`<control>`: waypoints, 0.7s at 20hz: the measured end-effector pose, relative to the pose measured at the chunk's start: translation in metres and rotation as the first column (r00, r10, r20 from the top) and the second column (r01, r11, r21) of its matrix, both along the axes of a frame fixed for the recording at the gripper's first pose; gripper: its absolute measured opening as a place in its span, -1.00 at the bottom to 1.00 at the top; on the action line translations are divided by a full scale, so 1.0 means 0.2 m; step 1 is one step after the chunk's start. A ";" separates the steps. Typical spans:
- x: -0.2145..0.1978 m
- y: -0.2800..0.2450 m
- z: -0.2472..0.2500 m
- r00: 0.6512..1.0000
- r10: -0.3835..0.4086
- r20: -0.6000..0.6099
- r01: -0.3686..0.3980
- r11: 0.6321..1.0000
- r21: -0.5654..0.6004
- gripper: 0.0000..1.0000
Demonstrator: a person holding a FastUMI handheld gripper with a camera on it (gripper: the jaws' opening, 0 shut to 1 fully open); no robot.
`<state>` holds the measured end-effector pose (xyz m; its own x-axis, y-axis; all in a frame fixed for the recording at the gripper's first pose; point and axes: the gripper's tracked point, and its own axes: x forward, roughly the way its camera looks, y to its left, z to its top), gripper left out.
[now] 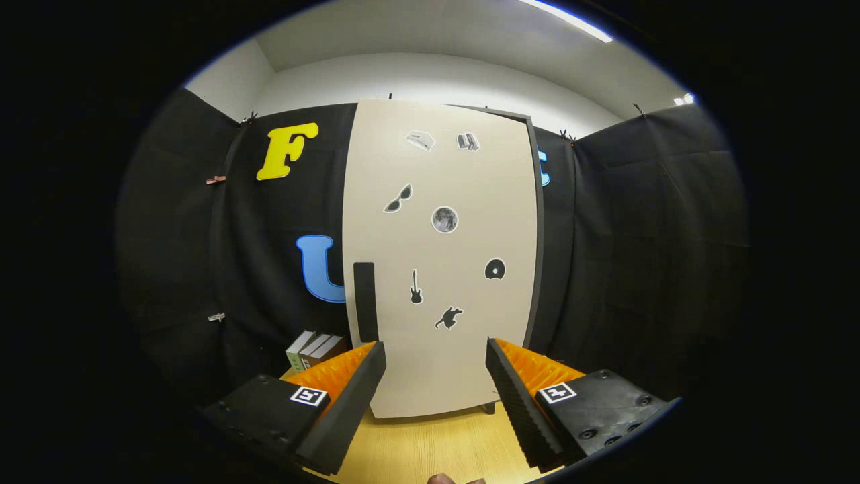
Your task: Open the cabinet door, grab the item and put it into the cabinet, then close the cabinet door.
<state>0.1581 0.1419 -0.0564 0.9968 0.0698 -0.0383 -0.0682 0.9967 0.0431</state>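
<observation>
Cabinet door (440, 255) flat, smooth; tool (435, 366) agape.

Your gripper (435, 366) hangs with fingers (349, 396) spread on nothing, their inner faces ribbed. Ahead of you, the cabinet door (440, 323) looks smooth and matt, with a matt dark handle (365, 302). The table (430, 447) shows wood grain. The booth wall (638, 255) is matt cloth.
</observation>
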 end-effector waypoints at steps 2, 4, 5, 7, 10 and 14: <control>0.00 -0.01 0.01 1.000 -0.004 0.003 0.004 1.000 0.000 0.96; 0.00 -0.02 0.01 1.000 -0.010 0.004 0.010 1.000 0.004 0.96; 0.00 -0.03 0.01 1.000 -0.014 0.004 0.014 1.000 0.006 0.96; 0.00 -0.06 0.01 1.000 -0.027 0.007 0.027 1.000 0.012 0.96; -0.01 -0.08 0.01 1.000 -0.031 0.002 0.031 0.999 0.017 0.96; -0.02 -0.06 0.00 1.000 -0.024 0.002 0.024 1.000 0.011 0.96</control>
